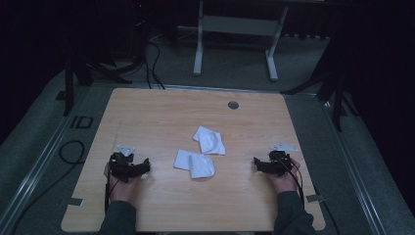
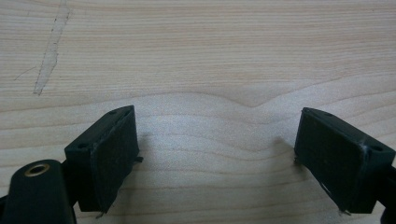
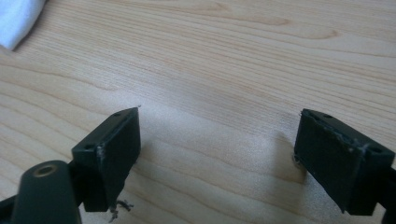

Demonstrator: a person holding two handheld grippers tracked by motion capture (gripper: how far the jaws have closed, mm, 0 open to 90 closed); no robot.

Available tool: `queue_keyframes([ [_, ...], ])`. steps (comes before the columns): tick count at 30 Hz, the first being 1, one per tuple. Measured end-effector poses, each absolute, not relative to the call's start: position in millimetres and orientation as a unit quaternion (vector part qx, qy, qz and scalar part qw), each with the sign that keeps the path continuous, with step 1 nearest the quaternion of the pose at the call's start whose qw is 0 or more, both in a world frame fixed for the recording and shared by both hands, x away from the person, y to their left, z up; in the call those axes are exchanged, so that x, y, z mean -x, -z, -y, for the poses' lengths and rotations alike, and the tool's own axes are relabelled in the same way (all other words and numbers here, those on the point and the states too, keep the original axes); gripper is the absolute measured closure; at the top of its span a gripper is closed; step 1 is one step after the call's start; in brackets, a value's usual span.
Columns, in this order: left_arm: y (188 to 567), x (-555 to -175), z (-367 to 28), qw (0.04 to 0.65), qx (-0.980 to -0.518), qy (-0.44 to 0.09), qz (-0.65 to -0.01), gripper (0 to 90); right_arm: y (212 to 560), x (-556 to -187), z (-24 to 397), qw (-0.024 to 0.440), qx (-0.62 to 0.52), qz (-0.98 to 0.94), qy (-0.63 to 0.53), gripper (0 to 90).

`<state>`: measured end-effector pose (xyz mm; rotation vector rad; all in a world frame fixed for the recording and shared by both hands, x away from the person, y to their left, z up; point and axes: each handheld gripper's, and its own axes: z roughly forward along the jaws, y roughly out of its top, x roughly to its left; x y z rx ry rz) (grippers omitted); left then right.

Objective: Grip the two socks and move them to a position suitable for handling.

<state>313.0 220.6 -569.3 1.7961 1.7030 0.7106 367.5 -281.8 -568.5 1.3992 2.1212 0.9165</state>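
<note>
- The room around the wooden table is dark in the high view; beyond the far edge, a pale metal frame and some black cables can be made out, little else.
- The person's forearms are cut off by the bottom edge of the high view; dark sleeves show, with each hand wrapped around a gripper.
- The left gripper rests low near the table's left front part, pointing inward toward the middle. In the left gripper view its jaws stand wide apart over bare wood, nothing between them; a pale scuff mark runs on the tabletop ahead.
- The right gripper sits near the right front part, pointing inward too. In the right gripper view its jaws are likewise spread wide and empty.
- Two white cloths lie between the grippers, well apart from both. The nearer cloth is crumpled, its long axis running roughly left to right; the farther cloth lies just behind it, tilted, its long axis running diagonally toward the far left. Whether the two touch is hard to tell.
- A corner of white cloth is cut off at the top left of the right gripper view; which cloth cannot be told.
- A small round grommet sits near the far edge.
</note>
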Motion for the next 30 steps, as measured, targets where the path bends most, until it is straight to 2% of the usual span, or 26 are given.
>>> queue_keyframes([
  [7, 569, -315, -221, 0.279, -0.669, -0.265, -0.636, 13.3, 567, -363, 277, 0.210, -0.493, -0.777, -0.331, 21.2],
  [8, 569, -315, -221, 0.279, -0.669, -0.265, -0.636, 13.3, 565, -362, 276, 0.208, -0.490, -0.780, -0.330, 26.4],
  [10, 569, -315, -221, 0.278, -0.669, -0.265, -0.636, 13.3, 564, -362, 275, 0.207, -0.490, -0.780, -0.328, 29.0],
  [11, 569, -315, -221, 0.278, -0.669, -0.265, -0.636, 13.3, 563, -361, 274, 0.204, -0.488, -0.783, -0.327, 32.9],
  [12, 569, -315, -221, 0.278, -0.669, -0.265, -0.636, 13.3, 561, -359, 273, 0.201, -0.483, -0.788, -0.325, 42.0],
  [13, 569, -315, -221, 0.278, -0.669, -0.265, -0.636, 13.3, 561, -359, 273, 0.201, -0.483, -0.788, -0.325, 42.0],
  [14, 569, -315, -221, 0.278, -0.669, -0.265, -0.636, 13.3, 560, -356, 271, 0.199, -0.478, -0.791, -0.325, 54.3],
  [15, 569, -315, -221, 0.278, -0.669, -0.265, -0.636, 13.3, 560, -356, 271, 0.199, -0.478, -0.791, -0.325, 54.3],
  [16, 569, -315, -221, 0.279, -0.670, -0.264, -0.635, 13.3, 558, -352, 268, 0.199, -0.468, -0.798, -0.324, 63.1],
  [17, 569, -315, -221, 0.279, -0.670, -0.264, -0.635, 13.2, 558, -352, 268, 0.199, -0.468, -0.798, -0.324, 63.1],
  [18, 569, -315, -220, 0.279, -0.672, -0.264, -0.633, 13.3, 554, -346, 263, 0.195, -0.461, -0.803, -0.324, 71.0],
  [19, 569, -315, -220, 0.279, -0.672, -0.264, -0.633, 13.3, 554, -346, 263, 0.195, -0.461, -0.803, -0.324, 71.0],
  [21, 569, -315, -220, 0.279, -0.673, -0.263, -0.632, 13.2, 548, -341, 257, 0.194, -0.442, -0.810, -0.334, 78.7],
  [22, 569, -315, -220, 0.279, -0.673, -0.263, -0.632, 13.2, 548, -341, 257, 0.194, -0.442, -0.810, -0.334, 78.7],
  [23, 569, -315, -220, 0.280, -0.674, -0.263, -0.632, 13.3, 539, -338, 244, 0.188, -0.413, -0.823, -0.342, 86.6],
  [30, 569, -314, -218, 0.278, -0.670, -0.264, -0.635, 13.1, 525, -343, 212, 0.173, -0.367, -0.845, -0.349, 89.4],
])
